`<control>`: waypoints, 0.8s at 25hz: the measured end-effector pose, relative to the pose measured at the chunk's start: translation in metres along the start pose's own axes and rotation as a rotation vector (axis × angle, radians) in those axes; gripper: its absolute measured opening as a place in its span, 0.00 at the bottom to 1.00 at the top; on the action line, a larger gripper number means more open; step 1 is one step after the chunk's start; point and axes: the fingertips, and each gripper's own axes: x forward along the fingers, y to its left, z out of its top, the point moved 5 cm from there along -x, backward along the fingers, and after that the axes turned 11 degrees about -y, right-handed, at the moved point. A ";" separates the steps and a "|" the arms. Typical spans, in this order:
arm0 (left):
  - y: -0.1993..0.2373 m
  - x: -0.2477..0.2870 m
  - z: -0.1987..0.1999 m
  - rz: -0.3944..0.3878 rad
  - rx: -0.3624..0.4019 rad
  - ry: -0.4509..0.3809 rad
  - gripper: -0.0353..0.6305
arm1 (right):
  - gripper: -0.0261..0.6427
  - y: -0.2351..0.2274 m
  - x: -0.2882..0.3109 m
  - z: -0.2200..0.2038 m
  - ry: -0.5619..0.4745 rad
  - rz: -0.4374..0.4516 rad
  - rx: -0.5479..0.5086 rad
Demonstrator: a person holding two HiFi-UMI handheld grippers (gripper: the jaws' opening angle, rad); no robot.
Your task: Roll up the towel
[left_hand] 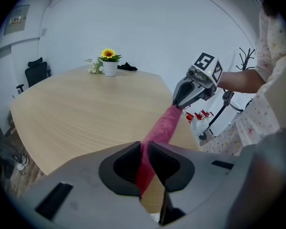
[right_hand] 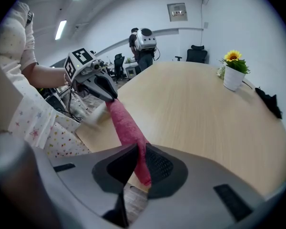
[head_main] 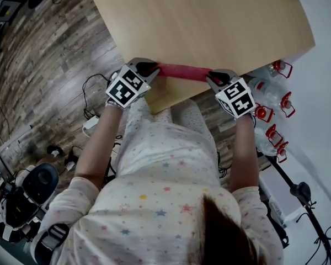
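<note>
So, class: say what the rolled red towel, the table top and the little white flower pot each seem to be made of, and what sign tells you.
The towel: soft cloth, likely terry; fuzzy, matte surface. The table top: pale wood or wood-look laminate; fine straight grain, smooth low sheen. The flower pot: probably glazed ceramic or plastic; plain smooth white.

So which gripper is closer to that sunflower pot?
Right. The right gripper holds the end of the towel nearer the sunflower pot; the left gripper holds the other end, farther from it.
</note>
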 end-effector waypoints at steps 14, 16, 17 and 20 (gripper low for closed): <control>0.009 0.002 -0.005 0.100 0.006 -0.027 0.16 | 0.19 -0.006 0.007 -0.007 -0.009 -0.073 -0.021; 0.010 -0.005 0.002 0.110 0.001 -0.052 0.16 | 0.20 -0.007 0.001 -0.002 -0.033 -0.079 -0.004; 0.010 -0.008 0.005 0.117 0.000 -0.068 0.16 | 0.20 -0.006 -0.001 0.000 -0.049 -0.082 0.005; 0.011 -0.017 0.015 0.140 -0.008 -0.134 0.16 | 0.20 -0.006 -0.009 0.009 -0.104 -0.093 0.030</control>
